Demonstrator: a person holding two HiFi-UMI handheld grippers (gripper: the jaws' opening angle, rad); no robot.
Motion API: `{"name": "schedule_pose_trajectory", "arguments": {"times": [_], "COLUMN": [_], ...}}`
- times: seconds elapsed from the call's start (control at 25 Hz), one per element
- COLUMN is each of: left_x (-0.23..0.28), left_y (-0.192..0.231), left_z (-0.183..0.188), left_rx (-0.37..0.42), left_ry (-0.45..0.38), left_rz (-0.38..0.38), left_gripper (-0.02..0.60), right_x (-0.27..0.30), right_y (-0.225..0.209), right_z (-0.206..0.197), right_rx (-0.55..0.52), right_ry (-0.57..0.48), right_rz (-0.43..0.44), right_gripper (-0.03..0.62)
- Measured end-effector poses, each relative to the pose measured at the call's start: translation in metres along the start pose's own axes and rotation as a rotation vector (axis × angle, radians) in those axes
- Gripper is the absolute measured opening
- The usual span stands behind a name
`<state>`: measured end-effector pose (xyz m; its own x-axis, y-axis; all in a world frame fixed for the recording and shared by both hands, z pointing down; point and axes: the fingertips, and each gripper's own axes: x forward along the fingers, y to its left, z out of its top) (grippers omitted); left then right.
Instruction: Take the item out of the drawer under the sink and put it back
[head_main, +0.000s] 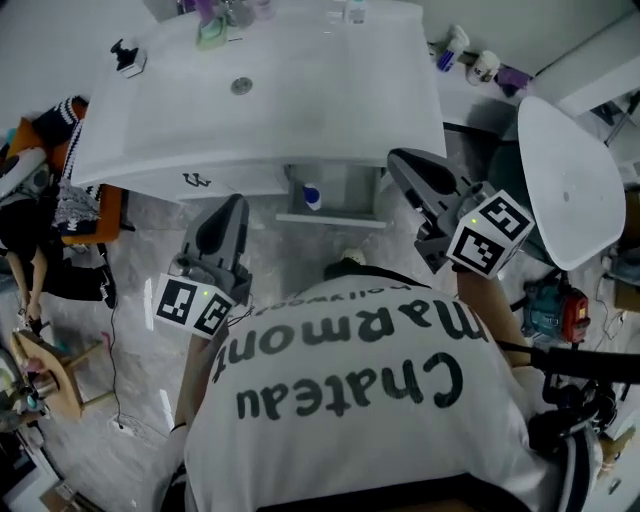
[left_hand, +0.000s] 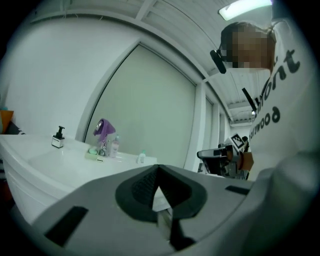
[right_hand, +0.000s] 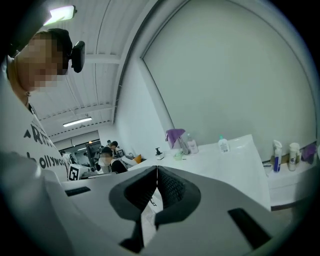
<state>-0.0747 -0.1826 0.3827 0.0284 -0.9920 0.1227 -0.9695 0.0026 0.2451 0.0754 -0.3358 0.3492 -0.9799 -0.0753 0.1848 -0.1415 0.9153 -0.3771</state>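
A white tabletop (head_main: 330, 110) holds the sink basin, with its drain (head_main: 241, 86) left of centre. A black soap pump (head_main: 128, 57) stands at the left corner. Along the back edge are a green dish (head_main: 211, 36), a purple cloth (head_main: 204, 10) and a clear bottle (head_main: 355, 12). A lower ledge (head_main: 470, 100) to the right carries a spray bottle (head_main: 449, 47). Below the tabletop, the open drawer (head_main: 330, 218) holds a small blue-capped bottle (head_main: 312, 196), above the grey marbled floor (head_main: 150, 260).

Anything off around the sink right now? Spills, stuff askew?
One thing: the drawer under the sink looks pulled open, with a white bottle, blue-capped, sitting inside. No spill or damage shows on the basin or the floor in front of it.
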Motion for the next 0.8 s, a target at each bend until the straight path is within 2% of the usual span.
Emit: {"name": "schedule_pose_trajectory", "arguments": {"times": [0.24, 0.44, 0.52, 0.64, 0.8], "left_x": [0.0, 0.034, 0.041, 0.05, 0.062], "left_y": [-0.002, -0.008, -0.006, -0.003, 0.001], "left_z": [-0.03, -0.059, -0.075, -0.1, -0.139], "left_rx": [-0.003, -0.008, -0.019, -0.022, -0.001], "left_ry": [-0.009, -0.006, 0.015, 0.062, 0.157], "left_rz": [0.092, 0.128, 0.149, 0.154, 0.153], "left_gripper": [0.009, 0.011, 0.015, 0.11, 0.118], "right_x": [0.016, 0.033, 0.038, 0.042, 0.046], "right_y": [-0.004, -0.036, -0.042, -0.048, -0.055], "right_z": [-0.017, -0.025, -0.028, -0.032, -0.034], "right_rx": [-0.011, 0.0, 0.008, 0.024, 0.028], "right_ry": [0.055, 0.109, 0.128, 0.147, 0.168], "right_rz": [0.102, 0.176, 0.191, 0.201, 0.202], "right_gripper": [0.011, 0.011, 0.011, 0.011, 0.011]}}
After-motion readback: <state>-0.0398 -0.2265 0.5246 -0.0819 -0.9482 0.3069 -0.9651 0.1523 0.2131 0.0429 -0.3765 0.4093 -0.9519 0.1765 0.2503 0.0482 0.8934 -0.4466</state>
